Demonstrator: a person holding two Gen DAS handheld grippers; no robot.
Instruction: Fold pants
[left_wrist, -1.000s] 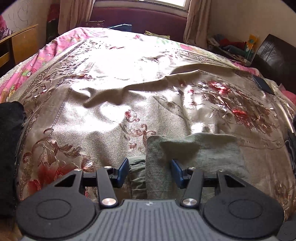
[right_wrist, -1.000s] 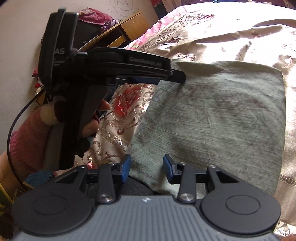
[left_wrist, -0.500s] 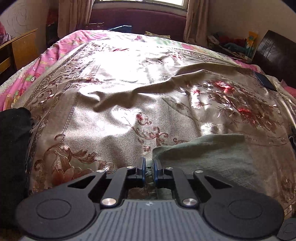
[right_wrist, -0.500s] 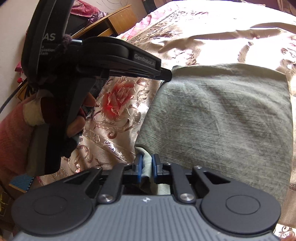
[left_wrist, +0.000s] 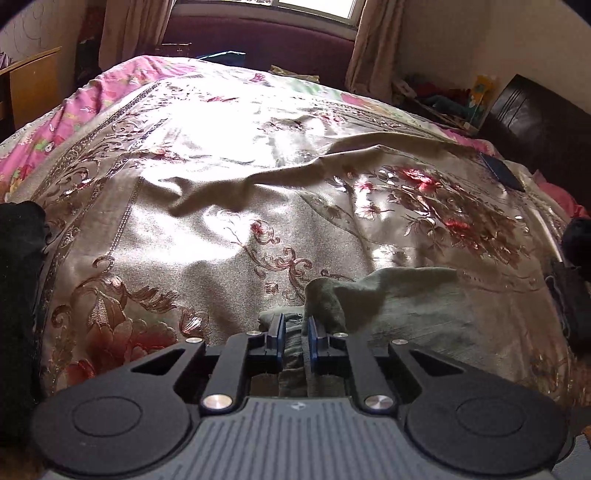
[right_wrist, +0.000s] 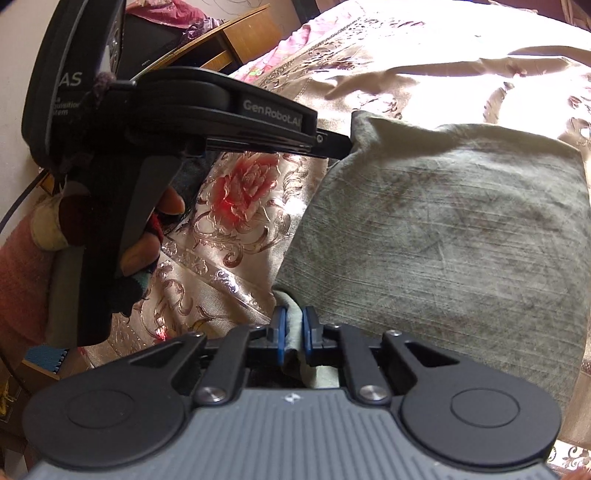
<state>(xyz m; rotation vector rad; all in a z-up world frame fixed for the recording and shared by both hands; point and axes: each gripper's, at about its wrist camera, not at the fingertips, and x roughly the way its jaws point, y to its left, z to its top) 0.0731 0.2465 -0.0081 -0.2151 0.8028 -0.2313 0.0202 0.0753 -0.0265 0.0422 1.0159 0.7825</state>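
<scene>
The grey-green pants (right_wrist: 461, 229) lie folded in a broad rectangle on the floral bedspread (left_wrist: 221, 229). In the left wrist view the pants (left_wrist: 399, 299) sit at the near right. My left gripper (left_wrist: 294, 332) is shut on the pants' near corner, which is lifted a little off the bed. My right gripper (right_wrist: 291, 332) is shut on another near corner of the pants. The left gripper also shows in the right wrist view (right_wrist: 343, 142), side-on, its tip pinching the far left corner.
A dark phone-like object (left_wrist: 502, 171) lies on the bed at the far right. A dark headboard (left_wrist: 535, 122) stands at the right. A wooden desk (right_wrist: 236, 40) is beside the bed. A black cloth (left_wrist: 18, 295) hangs at the left edge.
Both grippers went from open to shut on the pants' corners. The corner in the left gripper has since risen a little, bunching the cloth.
</scene>
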